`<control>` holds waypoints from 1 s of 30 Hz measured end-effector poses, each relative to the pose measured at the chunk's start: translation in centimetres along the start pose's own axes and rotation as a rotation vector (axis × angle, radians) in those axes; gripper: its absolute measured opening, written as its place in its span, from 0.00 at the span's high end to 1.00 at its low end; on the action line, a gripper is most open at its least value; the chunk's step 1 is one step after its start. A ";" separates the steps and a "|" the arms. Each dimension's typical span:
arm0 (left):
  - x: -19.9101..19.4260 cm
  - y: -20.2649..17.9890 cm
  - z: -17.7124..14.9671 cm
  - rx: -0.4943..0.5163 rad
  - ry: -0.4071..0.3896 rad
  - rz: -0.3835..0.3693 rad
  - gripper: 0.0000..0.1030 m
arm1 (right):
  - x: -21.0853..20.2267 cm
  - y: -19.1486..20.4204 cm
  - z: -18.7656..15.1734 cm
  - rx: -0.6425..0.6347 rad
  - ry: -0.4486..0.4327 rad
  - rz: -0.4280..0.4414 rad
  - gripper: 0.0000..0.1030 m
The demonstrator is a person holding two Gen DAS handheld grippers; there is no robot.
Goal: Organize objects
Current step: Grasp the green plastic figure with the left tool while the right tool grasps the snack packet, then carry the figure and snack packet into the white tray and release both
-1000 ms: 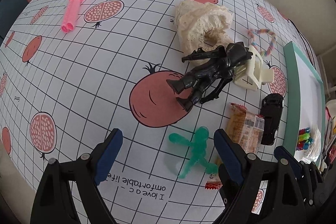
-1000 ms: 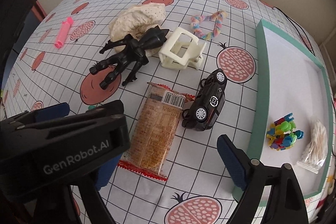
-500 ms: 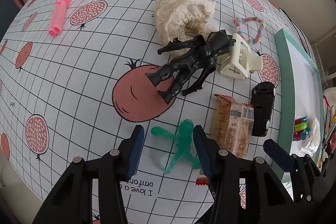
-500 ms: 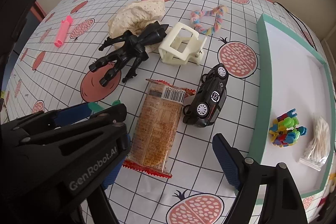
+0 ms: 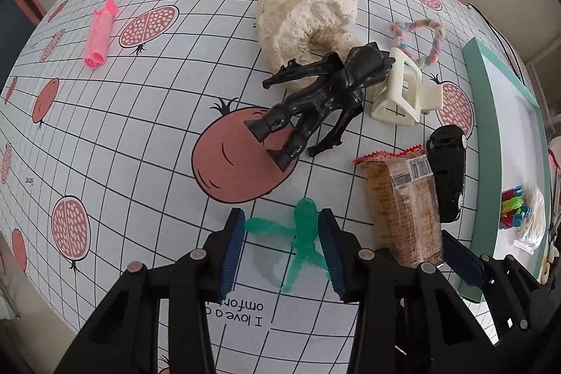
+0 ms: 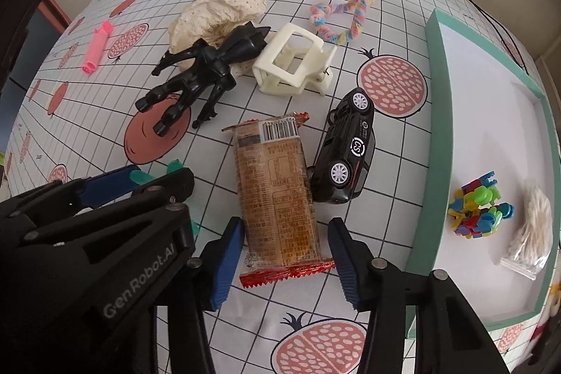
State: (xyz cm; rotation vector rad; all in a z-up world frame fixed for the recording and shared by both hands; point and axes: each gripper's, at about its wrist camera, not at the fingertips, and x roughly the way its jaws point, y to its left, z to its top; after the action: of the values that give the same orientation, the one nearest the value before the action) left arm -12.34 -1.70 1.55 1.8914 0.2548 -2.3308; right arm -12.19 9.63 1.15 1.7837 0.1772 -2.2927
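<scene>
A translucent green toy figure [image 5: 304, 232] lies on the pomegranate-print tablecloth. My left gripper [image 5: 280, 247] is shut on it, one blue pad on its outstretched arm and the other against its head and body. A brown snack packet [image 6: 277, 195] with red crimped ends lies lengthwise in front of my right gripper [image 6: 285, 263]. That gripper is open, its fingers straddling the packet's near end with small gaps on both sides. In the right wrist view the left gripper's body hides most of the green figure [image 6: 140, 177]. A teal-rimmed white tray [image 6: 434, 114] sits at the right.
A black action figure [image 5: 315, 100], cream lace cloth [image 5: 301, 20], white plastic clip [image 5: 403, 93] and pastel twisted loop [image 6: 343, 20] lie behind. A black toy car [image 6: 347, 153] touches the packet's right side. A pink roller [image 5: 100, 34] lies far left. The tray holds colourful plastic pieces [image 6: 477, 212] and a small bag [image 6: 533, 226].
Both grippers' jaws have narrowed from wide open. The left one has come in around the green figure and shut on it. The right one has moved over the snack packet's near end.
</scene>
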 end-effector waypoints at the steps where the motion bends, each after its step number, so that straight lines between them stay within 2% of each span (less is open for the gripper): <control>1: 0.1 0.4 0.1 0.003 0.000 0.001 0.56 | 0.0 -0.1 0.0 0.003 0.001 0.001 0.52; 10: 0.3 0.5 0.4 -0.017 -0.002 0.002 0.58 | -0.2 -1.1 -0.1 0.014 0.008 0.015 0.61; 19: -0.5 2.5 0.3 -0.069 -0.049 0.029 0.60 | -1.1 -2.1 -0.1 0.016 0.008 0.046 0.62; 24: -1.6 3.3 0.5 -0.099 -0.108 0.047 0.61 | -2.8 -2.6 0.2 0.029 -0.031 0.083 0.62; 26: -2.3 3.3 0.5 -0.102 -0.141 0.054 0.61 | -3.2 -1.2 0.6 0.032 -0.055 0.097 0.62; 30: -3.5 2.8 1.0 -0.119 -0.201 0.048 0.61 | -6.5 -2.9 -0.4 0.044 -0.148 0.136 0.62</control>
State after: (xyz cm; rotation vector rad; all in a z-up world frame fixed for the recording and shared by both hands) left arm -12.03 -4.67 5.03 1.5787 0.3149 -2.3933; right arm -11.00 13.18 7.20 1.5847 -0.0195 -2.3351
